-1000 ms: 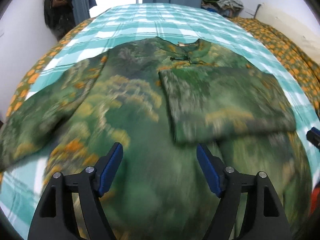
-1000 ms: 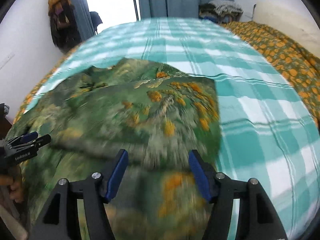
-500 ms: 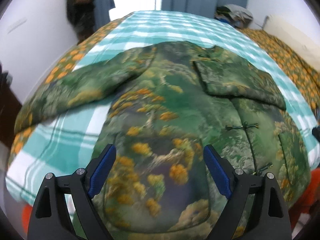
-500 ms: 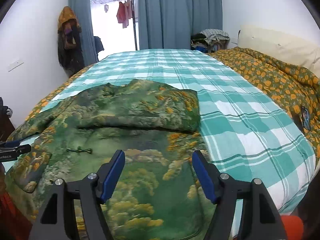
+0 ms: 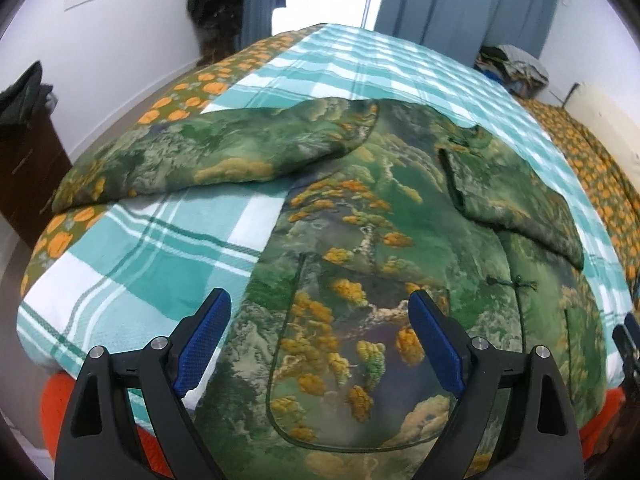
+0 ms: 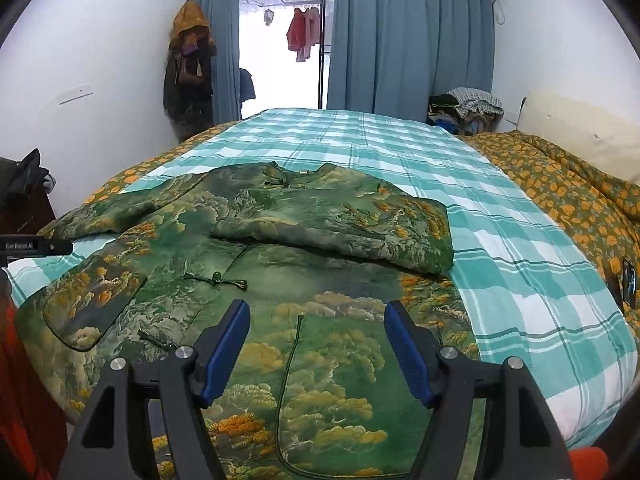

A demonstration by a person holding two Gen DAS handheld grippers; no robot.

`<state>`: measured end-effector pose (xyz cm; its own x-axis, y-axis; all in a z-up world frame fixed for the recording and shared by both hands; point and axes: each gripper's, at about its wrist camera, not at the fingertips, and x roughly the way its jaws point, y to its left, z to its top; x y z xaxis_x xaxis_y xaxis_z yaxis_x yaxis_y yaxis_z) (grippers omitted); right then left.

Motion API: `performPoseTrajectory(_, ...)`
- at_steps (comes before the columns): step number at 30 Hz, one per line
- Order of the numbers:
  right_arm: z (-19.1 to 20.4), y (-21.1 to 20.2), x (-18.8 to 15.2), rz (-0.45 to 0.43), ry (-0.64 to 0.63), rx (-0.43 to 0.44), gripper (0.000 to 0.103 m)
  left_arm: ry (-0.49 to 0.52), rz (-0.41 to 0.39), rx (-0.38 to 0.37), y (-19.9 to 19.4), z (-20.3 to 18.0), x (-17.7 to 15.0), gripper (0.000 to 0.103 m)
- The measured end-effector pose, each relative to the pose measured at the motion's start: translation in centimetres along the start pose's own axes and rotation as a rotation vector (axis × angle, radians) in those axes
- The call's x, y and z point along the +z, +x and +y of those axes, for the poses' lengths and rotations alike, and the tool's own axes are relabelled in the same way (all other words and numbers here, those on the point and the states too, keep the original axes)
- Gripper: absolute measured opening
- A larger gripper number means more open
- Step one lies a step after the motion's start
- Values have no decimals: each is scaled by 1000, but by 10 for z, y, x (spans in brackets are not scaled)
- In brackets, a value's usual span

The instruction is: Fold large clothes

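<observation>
Ahead of both sets of fingers, a green printed jacket (image 6: 256, 280) lies face up on the bed (image 6: 500, 248), collar at the far end and hem nearest. The right gripper (image 6: 318, 344) and the left gripper (image 5: 320, 340) both hang above the hem with fingers spread wide, pinching nothing.

Beyond the right fingers, the right sleeve (image 6: 340, 224) is already folded across the chest. Off to the far left of the left fingers, the left sleeve (image 5: 208, 156) lies stretched out flat, its cuff end reaching the bed's edge. So the step in hand looks to be folding that sleeve in to match.

To do it well, the left fingers should likely go to the cuff end and pinch through the whole padded thickness, not just the top layer. Lift only enough to clear the body, carry the sleeve across and lay it level with the other one, its fold line along the shoulder seam. The padded cloth may spring back, so press it down before letting go.
</observation>
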<state>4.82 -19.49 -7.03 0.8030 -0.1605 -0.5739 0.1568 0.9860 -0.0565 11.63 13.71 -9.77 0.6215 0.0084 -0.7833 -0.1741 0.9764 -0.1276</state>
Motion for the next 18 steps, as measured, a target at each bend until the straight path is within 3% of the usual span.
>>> performPoseTrajectory(18, -7, 8, -7, 29, 29, -7, 71, -23, 39, 46, 11, 8, -4, 91)
